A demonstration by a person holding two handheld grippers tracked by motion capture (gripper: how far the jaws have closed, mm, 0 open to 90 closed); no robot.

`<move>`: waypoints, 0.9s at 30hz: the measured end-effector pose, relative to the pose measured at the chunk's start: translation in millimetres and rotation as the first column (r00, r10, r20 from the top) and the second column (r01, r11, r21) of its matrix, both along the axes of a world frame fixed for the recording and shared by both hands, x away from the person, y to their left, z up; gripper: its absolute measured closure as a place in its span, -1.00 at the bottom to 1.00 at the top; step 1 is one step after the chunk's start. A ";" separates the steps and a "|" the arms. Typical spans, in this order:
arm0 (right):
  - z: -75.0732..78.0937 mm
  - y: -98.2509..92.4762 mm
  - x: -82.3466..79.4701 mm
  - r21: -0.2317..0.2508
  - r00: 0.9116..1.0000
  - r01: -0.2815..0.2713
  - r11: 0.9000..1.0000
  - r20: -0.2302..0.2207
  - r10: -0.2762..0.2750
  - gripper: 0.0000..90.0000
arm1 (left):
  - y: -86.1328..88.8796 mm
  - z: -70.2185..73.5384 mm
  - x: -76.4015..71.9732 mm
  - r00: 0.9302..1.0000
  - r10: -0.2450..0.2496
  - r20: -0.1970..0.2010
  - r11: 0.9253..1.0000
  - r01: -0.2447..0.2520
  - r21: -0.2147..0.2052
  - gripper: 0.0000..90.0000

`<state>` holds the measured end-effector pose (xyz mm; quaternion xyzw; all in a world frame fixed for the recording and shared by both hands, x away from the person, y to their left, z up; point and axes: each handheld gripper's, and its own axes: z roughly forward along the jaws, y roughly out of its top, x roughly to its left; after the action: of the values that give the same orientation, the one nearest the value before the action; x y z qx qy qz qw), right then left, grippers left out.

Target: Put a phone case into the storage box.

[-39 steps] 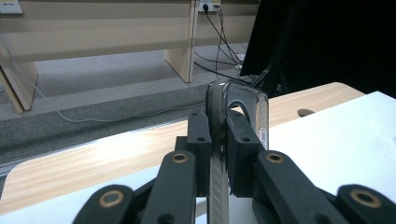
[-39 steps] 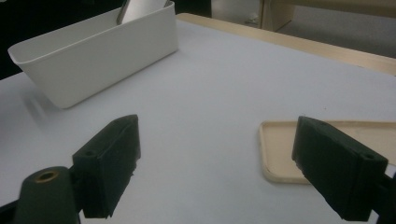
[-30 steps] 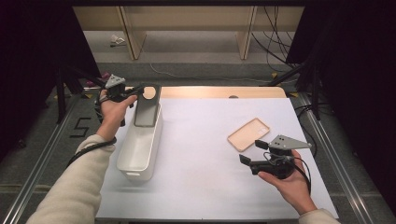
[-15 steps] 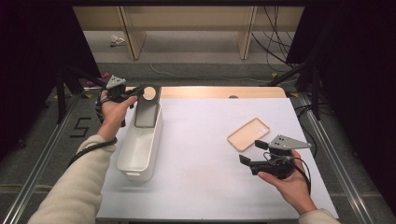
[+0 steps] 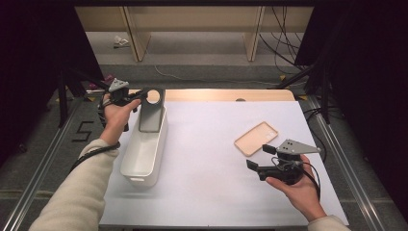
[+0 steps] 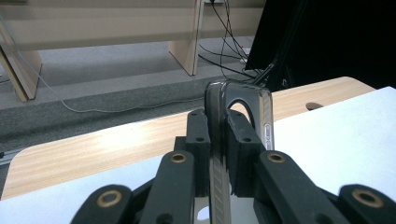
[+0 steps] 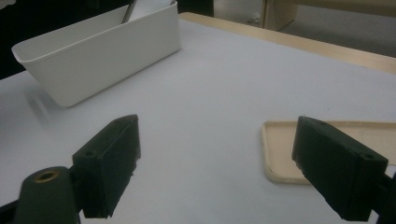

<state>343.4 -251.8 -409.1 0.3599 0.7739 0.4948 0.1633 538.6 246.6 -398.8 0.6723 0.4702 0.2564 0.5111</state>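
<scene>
Fingers of the left gripper pinch a dark phone case, which hangs upright over the far end of a white bin by the table's left edge. Bare white tabletop stretches wide between bin and right gripper, whose fingers stand spread and empty, near a tan phone case lying flat.

Two phone cases — one dark, one tan — one white bin, two handheld grippers
</scene>
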 end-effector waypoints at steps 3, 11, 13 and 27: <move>0.0 -0.1 0.0 0.002 1.000 0.000 1.000 0.000 0.000 -0.64 | 1.3 -1.0 -0.1 1.000 0.004 -0.004 1.000 -0.004 0.002 0.78; -0.1 0.1 0.1 0.000 1.000 -0.002 1.000 -0.001 0.002 -0.64 | 3.4 -2.7 0.2 1.000 0.016 -0.017 1.000 -0.015 0.022 0.75; -0.1 0.1 0.1 0.001 1.000 -0.001 1.000 -0.002 0.001 -0.64 | 3.7 -3.0 0.4 1.000 0.018 -0.020 1.000 -0.018 0.024 0.75; -0.3 0.5 0.1 0.002 1.000 -0.003 1.000 -0.006 0.003 -0.64 | 4.3 -5.0 2.3 0.998 0.039 -0.043 0.998 -0.036 0.059 0.71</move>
<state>343.5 -251.4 -409.4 0.3602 0.7746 0.4946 0.1598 540.8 250.9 -403.7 0.6836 0.4863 0.2645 0.4756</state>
